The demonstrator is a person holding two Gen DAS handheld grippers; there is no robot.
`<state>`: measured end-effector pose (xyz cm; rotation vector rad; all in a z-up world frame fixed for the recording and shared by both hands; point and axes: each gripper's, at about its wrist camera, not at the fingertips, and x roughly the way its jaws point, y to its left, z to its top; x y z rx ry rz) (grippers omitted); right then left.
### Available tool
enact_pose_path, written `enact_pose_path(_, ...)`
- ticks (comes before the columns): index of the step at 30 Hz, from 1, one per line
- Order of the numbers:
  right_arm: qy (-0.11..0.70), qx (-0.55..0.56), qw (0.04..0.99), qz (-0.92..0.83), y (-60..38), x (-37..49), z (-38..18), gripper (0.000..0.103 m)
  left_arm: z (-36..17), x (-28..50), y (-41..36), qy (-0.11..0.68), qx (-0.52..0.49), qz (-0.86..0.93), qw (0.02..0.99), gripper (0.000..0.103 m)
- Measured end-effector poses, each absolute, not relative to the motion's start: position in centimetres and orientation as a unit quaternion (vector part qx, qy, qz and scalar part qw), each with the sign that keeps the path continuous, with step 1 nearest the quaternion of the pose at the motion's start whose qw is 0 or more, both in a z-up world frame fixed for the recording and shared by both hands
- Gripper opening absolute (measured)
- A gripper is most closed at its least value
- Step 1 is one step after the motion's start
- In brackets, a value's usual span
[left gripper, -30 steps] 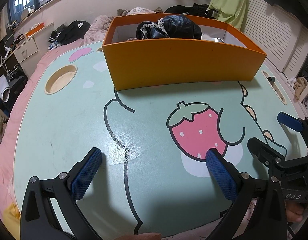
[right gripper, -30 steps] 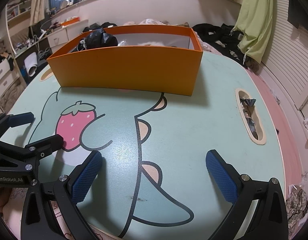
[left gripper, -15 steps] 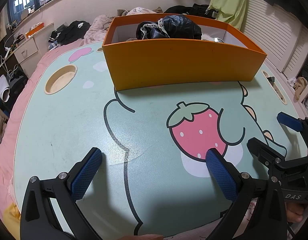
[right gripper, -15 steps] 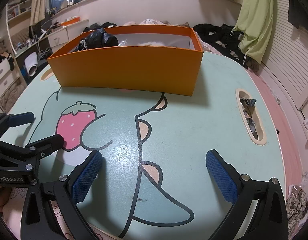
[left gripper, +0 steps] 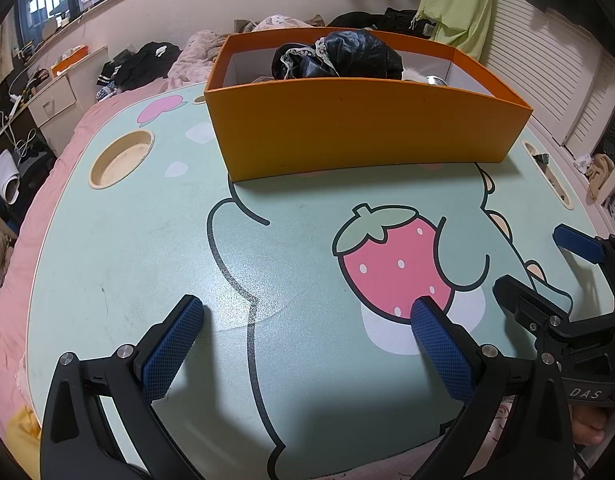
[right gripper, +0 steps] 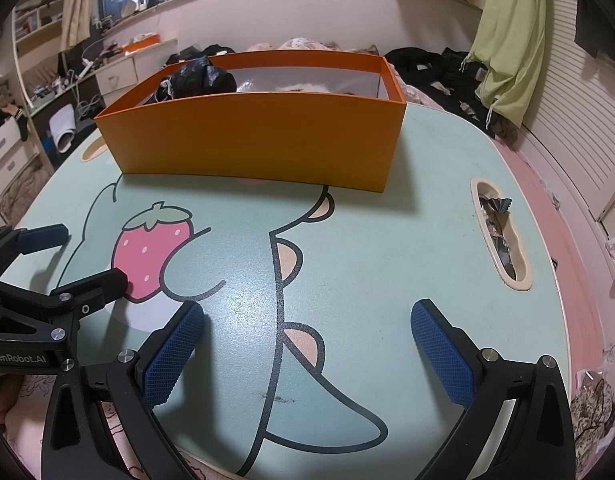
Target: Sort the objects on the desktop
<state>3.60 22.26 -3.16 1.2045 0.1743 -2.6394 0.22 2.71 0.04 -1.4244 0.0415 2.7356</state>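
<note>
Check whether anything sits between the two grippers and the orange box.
Nothing visible does. Bare tabletop lies between the open left gripper and the orange box, and likewise ahead of the open right gripper.

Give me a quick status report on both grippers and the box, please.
Left gripper open, empty. Right gripper open, empty. Orange box upright on table, black bundle inside. Nothing in the way.
</note>
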Motion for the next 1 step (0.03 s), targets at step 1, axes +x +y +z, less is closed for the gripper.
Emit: enact_pose_path(1,0.060,0.412,0.117,-0.902,22.28,3.59,-3.17,0.103,0.04,0.22,2.71,0.013,-0.462,0.886,0.029,0.103)
